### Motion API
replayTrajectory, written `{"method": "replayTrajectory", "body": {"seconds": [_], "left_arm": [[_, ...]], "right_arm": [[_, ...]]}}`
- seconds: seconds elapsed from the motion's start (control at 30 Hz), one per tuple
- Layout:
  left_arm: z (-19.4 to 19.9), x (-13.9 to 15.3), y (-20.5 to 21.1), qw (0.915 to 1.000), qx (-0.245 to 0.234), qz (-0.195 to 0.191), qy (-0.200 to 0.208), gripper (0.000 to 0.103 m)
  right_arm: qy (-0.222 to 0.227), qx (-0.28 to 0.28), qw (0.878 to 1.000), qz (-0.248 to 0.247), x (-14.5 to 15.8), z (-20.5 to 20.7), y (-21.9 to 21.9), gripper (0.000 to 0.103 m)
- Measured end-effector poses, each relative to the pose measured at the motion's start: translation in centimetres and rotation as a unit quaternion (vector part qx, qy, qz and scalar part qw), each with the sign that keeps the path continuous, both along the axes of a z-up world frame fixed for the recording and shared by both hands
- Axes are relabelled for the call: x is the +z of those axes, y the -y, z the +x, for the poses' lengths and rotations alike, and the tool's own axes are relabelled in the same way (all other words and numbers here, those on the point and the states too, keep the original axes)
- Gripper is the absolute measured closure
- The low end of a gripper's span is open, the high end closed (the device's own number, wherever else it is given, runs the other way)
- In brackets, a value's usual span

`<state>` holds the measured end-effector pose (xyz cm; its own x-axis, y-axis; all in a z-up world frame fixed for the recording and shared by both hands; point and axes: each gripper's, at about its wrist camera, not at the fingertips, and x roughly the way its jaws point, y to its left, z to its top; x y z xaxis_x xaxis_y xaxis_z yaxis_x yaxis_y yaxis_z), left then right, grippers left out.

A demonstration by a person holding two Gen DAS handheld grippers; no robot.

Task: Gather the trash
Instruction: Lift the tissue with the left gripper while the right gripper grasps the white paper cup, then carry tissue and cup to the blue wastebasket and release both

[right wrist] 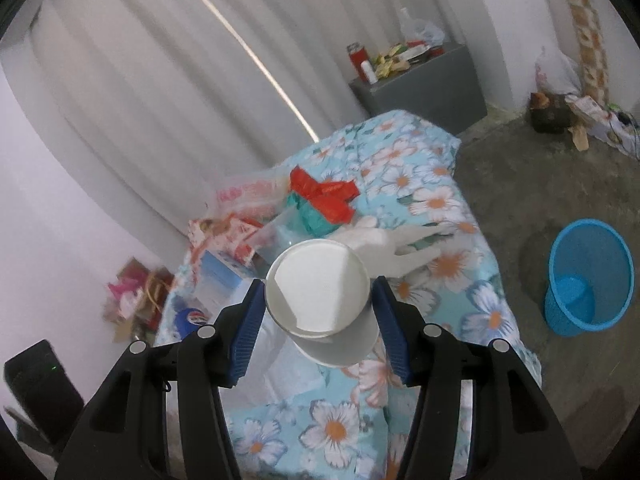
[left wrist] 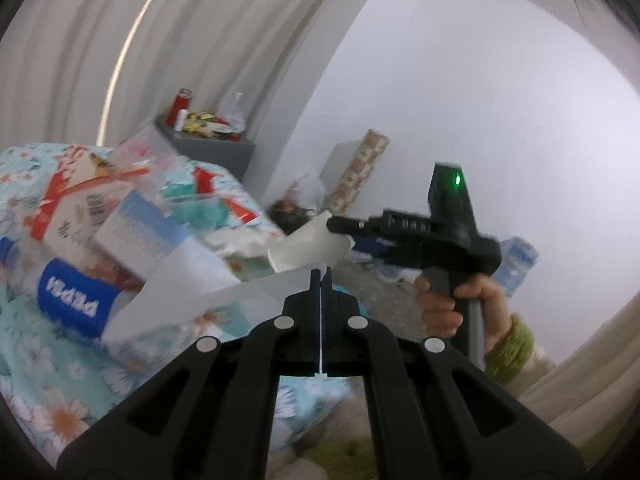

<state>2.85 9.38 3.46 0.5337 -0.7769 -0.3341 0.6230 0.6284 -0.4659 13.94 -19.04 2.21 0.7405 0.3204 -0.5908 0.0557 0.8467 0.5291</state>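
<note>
Between the right tool's ribbed blue pads, a smooth white paper cup, gripped.

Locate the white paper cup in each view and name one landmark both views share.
Left wrist: paper cup at centre, just above the shut left jaws, held by the right gripper.
Right wrist: cup at centre, between the right jaws.
Shared landmark: grey cabinet with the red jar.

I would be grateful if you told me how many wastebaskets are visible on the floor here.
1. The blue mesh wastebasket stands on the concrete floor, right of the flowered bed. Others may be hidden outside the views.
</note>
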Motion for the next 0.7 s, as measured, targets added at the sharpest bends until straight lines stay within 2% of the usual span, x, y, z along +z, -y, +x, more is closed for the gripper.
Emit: {"method": "replayTrajectory", "body": {"seconds": [0.13,0.27,0.4,0.5,0.7], "left_arm": [[2.0,2.0,0.3,0.9985,-0.031,-0.045,-0.006,0.103],[4.0,4.4,1.9,0.9959,-0.063,-0.065,0.005,0.103],[6.6,6.7,4.7,0.9905,-0.113,-0.076,0.018,0.103],[9.0,8.2,8.5,0.9865,-0.147,-0.069,0.021,0.103],[13.1,8.9,16.7,0.9758,-0.208,-0.064,-0.017,0.103]], "right_arm": [[0.024,-0.028,0.999,0.019,1.2,-2.4,2.1,0.049],[0.052,-0.065,0.996,0.029,2.3,-4.9,4.7,0.049],[0.074,-0.112,0.991,0.029,3.0,-7.3,7.7,0.049],[0.084,-0.156,0.984,0.031,2.9,-9.3,10.2,0.049],[0.076,-0.243,0.967,0.028,1.3,-12.7,15.2,0.049]]}}
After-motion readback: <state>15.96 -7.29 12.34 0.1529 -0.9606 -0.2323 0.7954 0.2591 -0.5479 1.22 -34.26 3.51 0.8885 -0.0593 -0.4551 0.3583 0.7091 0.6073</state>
